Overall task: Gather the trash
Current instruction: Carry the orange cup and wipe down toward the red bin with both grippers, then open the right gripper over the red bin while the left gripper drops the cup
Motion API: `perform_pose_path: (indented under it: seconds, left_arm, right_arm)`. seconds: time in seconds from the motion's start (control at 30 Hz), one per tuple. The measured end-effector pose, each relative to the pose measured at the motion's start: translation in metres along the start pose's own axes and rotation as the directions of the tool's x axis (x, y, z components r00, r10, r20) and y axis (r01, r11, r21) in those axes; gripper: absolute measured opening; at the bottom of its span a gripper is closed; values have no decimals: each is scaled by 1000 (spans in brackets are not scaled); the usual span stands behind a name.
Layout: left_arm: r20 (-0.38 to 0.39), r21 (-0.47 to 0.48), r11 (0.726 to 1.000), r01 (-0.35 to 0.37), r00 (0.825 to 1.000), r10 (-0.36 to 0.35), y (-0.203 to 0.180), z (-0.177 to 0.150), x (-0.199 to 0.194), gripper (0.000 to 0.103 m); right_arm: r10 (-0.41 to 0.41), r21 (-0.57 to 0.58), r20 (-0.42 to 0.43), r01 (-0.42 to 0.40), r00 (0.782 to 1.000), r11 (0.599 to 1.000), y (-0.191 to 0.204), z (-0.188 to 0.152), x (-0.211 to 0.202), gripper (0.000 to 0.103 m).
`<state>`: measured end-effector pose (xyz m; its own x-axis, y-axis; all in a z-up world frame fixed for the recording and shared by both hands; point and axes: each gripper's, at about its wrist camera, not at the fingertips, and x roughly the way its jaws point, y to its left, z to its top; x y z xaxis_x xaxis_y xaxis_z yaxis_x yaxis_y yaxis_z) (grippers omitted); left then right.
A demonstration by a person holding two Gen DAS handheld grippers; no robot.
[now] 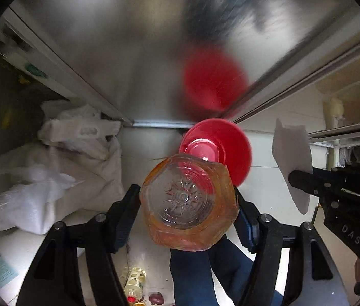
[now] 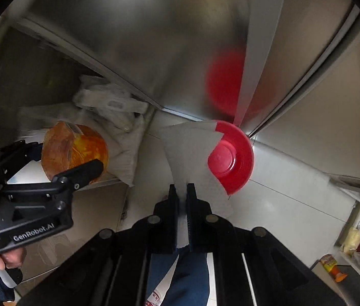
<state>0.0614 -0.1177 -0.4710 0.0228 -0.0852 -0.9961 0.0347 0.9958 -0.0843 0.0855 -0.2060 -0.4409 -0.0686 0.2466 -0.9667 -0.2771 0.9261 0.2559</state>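
Gripping orange-labelled plastic bottle [image 1: 188, 202], left claw [image 1: 187, 213]; right claw [image 2: 182, 191] clenched on white paper sheet [image 2: 190, 150], red bin [image 2: 233, 160] below.

Each camera sits just behind its own tongs and looks steeply down along them at the white floor [image 1: 261, 153], with a steel cabinet front [image 1: 129, 51] rising beyond the tips. Both views share the red bowl [image 1: 230, 140] just past the tips and its blurred reflection in the steel. Each also catches the other tongs off to one side, close by.
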Motion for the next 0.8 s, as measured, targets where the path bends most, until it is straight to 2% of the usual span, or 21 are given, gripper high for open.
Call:
perform_pose_path:
  seconds: [0.27,0.4,0.5,0.6,0.67,0.73,0.8]
  left_arm:
    - [-62,-18,1000,22,998,-23,10,10,95,66]
    - [-58,17,1000,2,998,-1,9,12,123,66]
    - [-58,31,999,-9,998,11,6,11,134,66]
    - [-62,30,1000,-4,998,6,6,11,144,66]
    - [-78,33,999,-7,997,10,4,12,152,66]
    - [-95,45,999,4,996,0,1,11,153,66]
    - [-85,73,997,-1,996,7,-5,11,151,66]
  right_arm:
    - [-6,4,-51,6,999,1000,-20,9,100,6]
    - [6,21,-71,-4,997,1000,-32,12,134,6]
    - [-8,40,-68,11,998,999,-32,15,143,7]
    - [2,66,-76,4,997,998,-40,12,150,29]
    - [18,76,-65,-13,998,997,-45,10,150,51]
    - [22,82,-62,-17,998,996,-48,7,149,62]
    - [14,85,-59,-9,998,996,-51,5,148,62]
